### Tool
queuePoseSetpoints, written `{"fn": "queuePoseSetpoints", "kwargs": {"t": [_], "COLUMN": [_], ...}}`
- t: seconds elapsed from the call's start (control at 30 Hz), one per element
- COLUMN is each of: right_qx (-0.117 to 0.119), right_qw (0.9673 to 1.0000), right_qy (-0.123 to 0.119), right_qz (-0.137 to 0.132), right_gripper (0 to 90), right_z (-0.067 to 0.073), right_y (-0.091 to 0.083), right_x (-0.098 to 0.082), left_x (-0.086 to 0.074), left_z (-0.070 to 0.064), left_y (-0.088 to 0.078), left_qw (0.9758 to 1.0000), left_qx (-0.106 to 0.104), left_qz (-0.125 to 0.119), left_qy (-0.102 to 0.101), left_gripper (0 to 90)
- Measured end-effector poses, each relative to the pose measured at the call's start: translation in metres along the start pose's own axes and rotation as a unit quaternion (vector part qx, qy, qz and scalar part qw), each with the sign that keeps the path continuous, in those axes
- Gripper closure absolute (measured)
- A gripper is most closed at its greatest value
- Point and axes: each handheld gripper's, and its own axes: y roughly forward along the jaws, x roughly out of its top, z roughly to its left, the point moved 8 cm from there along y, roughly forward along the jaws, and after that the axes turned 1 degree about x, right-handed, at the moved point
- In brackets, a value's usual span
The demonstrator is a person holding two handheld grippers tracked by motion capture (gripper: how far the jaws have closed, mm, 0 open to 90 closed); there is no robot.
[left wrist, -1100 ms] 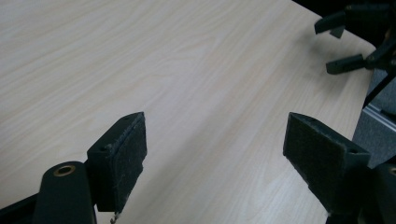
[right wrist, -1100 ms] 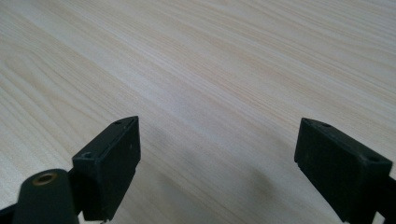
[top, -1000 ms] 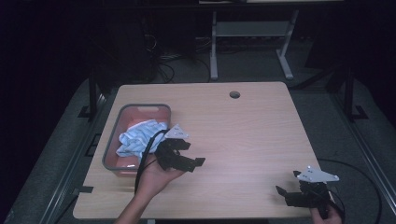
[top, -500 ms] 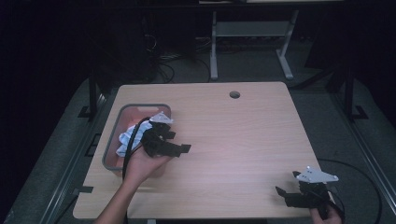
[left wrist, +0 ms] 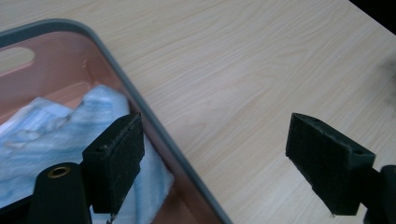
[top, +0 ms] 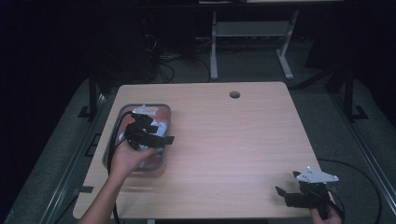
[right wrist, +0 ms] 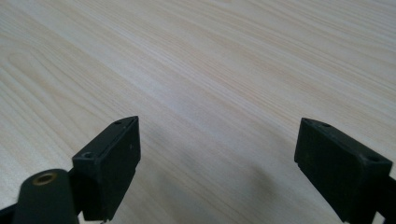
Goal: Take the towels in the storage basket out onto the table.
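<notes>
Left gripper hovers over the right rim of the tray, jaws spread wide and pinching nothing; one jaw hangs over the cloth, the other over bare table. The pale blue-white cloth lies crumpled inside the tray, bunched against that rim. Right gripper sits idle near the table's front right corner, jaws likewise spread, nothing between them (bare wood in its own view).

Risk, as I judge it: closing from here would catch the tray wall between the jaws instead of fabric, or drag the tray sideways. A thin pinch could also let the cloth slip.

Hard to tell: the cloth's full extent, cut off at the frame edge and covered by the hand from above.
</notes>
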Motion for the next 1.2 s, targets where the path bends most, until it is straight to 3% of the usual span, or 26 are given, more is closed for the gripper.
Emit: {"fn": "queuePoseSetpoints", "kwargs": {"t": [0.43, 0.6, 0.77, 0.8, 0.9, 0.97, 1.07, 1.2], "right_qx": [0.003, 0.007, 0.007, 0.007, 0.008, 0.009, 0.008, 0.008], "right_qw": [1.0000, 1.0000, 1.0000, 0.9999, 0.9999, 0.9999, 0.9999, 0.9999], "right_qy": [-0.003, -0.006, -0.007, -0.008, -0.008, -0.009, -0.011, -0.012], "right_qz": [0.000, 0.000, 0.000, 0.000, -0.001, -0.001, -0.001, -0.003], "right_gripper": [13.8, 13.8, 13.8, 13.8, 13.8, 13.8, 13.8, 13.8], "right_z": [0.002, 0.004, 0.005, 0.006, 0.006, 0.006, 0.007, 0.008], "right_y": [-0.001, -0.001, -0.001, -0.001, -0.001, -0.001, -0.001, -0.001], "right_x": [0.001, 0.001, 0.001, 0.001, 0.002, 0.002, 0.002, 0.002], "left_x": [-0.011, -0.020, -0.024, -0.027, -0.031, -0.036, -0.040, -0.046], "left_z": [0.040, 0.058, 0.067, 0.072, 0.076, 0.081, 0.086, 0.093], "left_y": [-0.003, -0.001, 0.002, 0.005, 0.008, 0.013, 0.019, 0.026], "left_qw": [0.9985, 0.9965, 0.9947, 0.9930, 0.9912, 0.9880, 0.9853, 0.9797], "left_qx": [0.037, 0.052, 0.062, 0.071, 0.083, 0.091, 0.100, 0.117], "left_qz": [0.020, 0.033, 0.043, 0.053, 0.066, 0.084, 0.103, 0.125], "left_qy": [-0.036, -0.058, -0.070, -0.077, -0.080, -0.092, -0.093, -0.104], "left_gripper": [20.0, 19.9, 18.7, 19.1, 19.2, 18.4, 20.1, 20.8]}}
